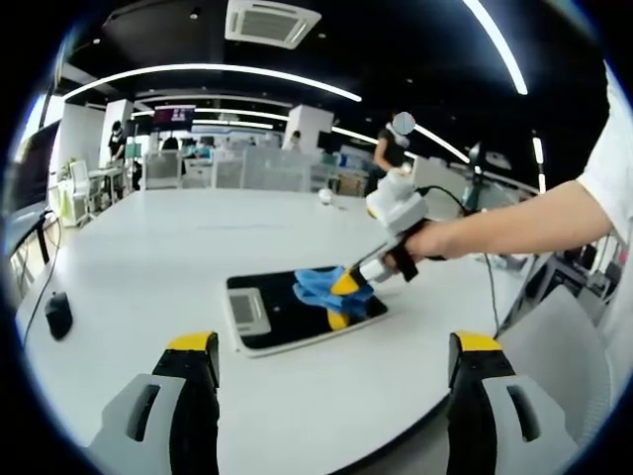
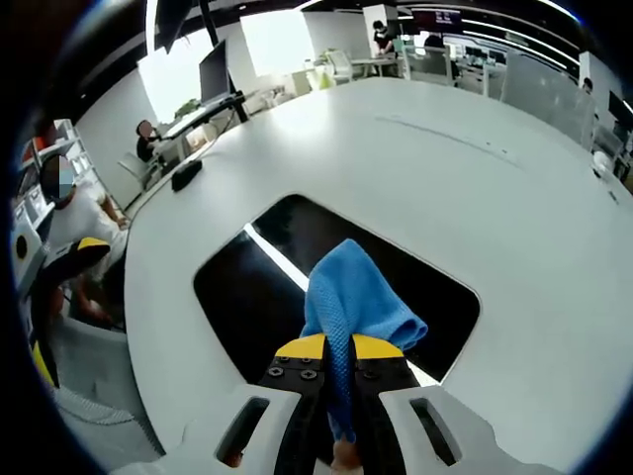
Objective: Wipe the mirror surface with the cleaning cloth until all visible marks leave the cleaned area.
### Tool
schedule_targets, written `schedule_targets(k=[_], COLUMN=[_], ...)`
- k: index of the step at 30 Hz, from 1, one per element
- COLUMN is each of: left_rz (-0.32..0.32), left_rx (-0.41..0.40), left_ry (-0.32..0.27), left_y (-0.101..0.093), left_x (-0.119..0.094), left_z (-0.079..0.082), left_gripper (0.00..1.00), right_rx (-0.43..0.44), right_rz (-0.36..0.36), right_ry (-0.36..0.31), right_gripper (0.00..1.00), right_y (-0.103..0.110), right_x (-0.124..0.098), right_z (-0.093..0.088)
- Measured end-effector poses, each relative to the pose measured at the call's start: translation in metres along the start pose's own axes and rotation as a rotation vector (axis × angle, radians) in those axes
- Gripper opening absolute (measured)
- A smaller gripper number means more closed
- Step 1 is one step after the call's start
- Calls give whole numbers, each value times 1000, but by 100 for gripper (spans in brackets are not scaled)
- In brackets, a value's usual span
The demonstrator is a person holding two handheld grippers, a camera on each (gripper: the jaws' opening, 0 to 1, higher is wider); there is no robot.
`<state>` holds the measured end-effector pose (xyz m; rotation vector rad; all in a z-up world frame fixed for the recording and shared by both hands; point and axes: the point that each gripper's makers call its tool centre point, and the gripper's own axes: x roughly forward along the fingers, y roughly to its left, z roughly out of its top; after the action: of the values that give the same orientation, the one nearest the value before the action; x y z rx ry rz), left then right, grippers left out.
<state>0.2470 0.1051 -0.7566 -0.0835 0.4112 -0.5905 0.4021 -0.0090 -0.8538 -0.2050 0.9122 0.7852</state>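
A dark rectangular mirror [image 1: 282, 312] [image 2: 257, 297] with a white rim lies flat on the white table [image 1: 178, 247]. A blue cleaning cloth [image 1: 324, 290] [image 2: 354, 297] rests on its right part. My right gripper [image 1: 344, 297] [image 2: 339, 348] is shut on the cloth, its yellow-tipped jaws pressing the fabric down onto the glass; a hand and bare forearm hold it from the right. My left gripper [image 1: 336, 346] hovers near the table's front edge, short of the mirror, open with nothing between its fingers.
A black computer mouse [image 1: 58, 315] [image 2: 187, 175] lies near the table's left edge. Chairs, desks and people stand in the office behind. A cable [image 1: 487, 272] trails from the right gripper. The mirror reflects a ceiling light strip [image 2: 277, 259].
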Motion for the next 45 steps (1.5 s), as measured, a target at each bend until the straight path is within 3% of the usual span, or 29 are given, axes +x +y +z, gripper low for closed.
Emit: schedule_targets(k=[17, 23, 45], left_rz=[-8, -5, 6], left_rx=[-2, -6, 4], left_ry=[13, -7, 5], left_y=[-1, -1, 1], left_x=[0, -1, -1], left_z=[-3, 1, -1], left_gripper=[93, 98, 99], right_rx=[9, 16, 41], right_rz=[-8, -11, -39], right_ry=[-3, -3, -5], right_gripper=[3, 3, 3], right_y=[-7, -10, -22], right_x=[-8, -10, -21], right_z=[-7, -9, -20])
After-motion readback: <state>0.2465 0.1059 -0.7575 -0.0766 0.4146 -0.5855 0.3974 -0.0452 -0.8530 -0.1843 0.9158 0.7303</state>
